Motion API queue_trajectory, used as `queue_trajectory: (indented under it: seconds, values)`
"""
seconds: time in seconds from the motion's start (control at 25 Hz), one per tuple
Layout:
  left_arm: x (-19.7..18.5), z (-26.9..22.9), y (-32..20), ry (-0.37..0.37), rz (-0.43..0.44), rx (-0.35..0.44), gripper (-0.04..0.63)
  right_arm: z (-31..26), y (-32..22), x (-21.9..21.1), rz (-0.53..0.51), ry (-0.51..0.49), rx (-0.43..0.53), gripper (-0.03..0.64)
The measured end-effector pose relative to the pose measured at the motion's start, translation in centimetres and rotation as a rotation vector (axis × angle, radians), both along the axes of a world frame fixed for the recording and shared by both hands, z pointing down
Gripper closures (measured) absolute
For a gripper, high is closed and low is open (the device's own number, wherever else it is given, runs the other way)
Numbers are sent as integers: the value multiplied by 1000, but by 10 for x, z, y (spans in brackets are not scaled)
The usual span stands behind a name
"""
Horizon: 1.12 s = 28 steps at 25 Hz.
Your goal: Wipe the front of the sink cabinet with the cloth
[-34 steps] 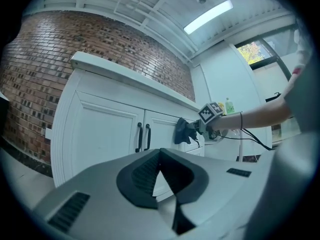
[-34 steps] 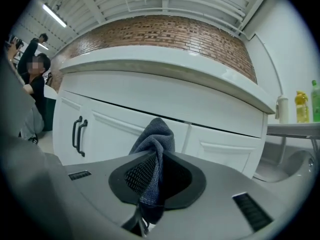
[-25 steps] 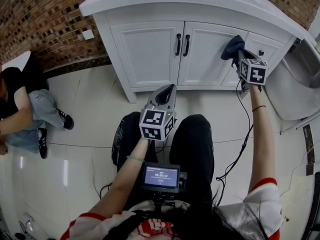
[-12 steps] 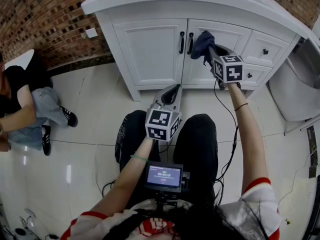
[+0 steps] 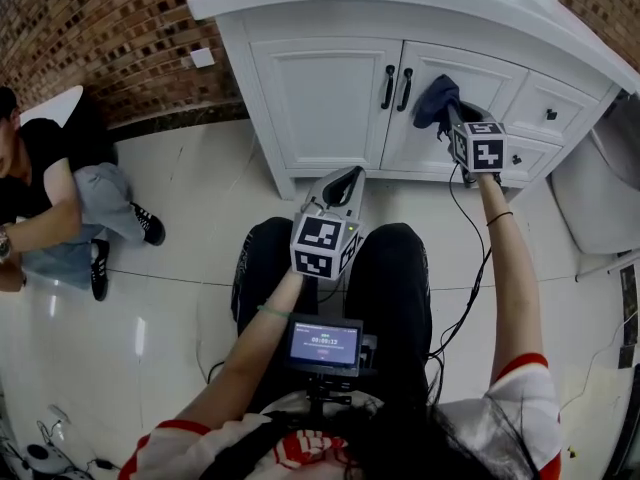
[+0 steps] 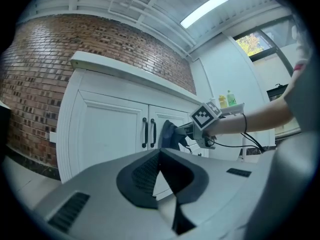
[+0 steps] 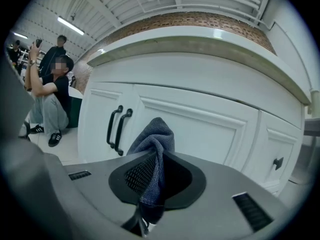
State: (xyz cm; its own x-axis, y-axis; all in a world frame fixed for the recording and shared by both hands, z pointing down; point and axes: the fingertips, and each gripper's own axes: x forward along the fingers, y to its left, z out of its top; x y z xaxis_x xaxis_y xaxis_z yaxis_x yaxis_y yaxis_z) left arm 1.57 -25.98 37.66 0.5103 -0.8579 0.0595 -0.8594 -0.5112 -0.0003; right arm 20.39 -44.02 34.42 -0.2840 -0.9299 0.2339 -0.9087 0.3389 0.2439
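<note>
Right now your dark blue-grey terry cloth [image 5: 436,101] is pinched in your right gripper [image 5: 450,118]. Its jaws are clamped on the cloth's lower end, while the bunched top sits against the white panelled sink cabinet [image 5: 320,98], on the right-hand door just right of the pair of black bar handles [image 5: 395,88]. Your left gripper [image 5: 343,180] hangs well back from the cabinet, above your knees, jaws closed together with nothing between them. Left of the cabinet, a person in a black top [image 5: 50,208] sits on the pale tiled floor [image 5: 200,218] by the brown brick wall [image 5: 100,28].
</note>
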Motion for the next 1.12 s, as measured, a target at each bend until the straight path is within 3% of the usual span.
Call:
queue_trajectory:
  seconds: [0.44,0.6,0.88,1.12]
  values:
    - [8,8,-8,26,11,-23,572,12,-3,153,272,48,-47,564]
    - [10,10,-9,20,10,-23,572,16,7,183,314,39,-55,563]
    - [18,13,-9,14,16,-24,572,16,24,142,193,24,-33,563]
    - [21,12,-5,20,19,-28,572,39,23,67,51,-12,-58,563]
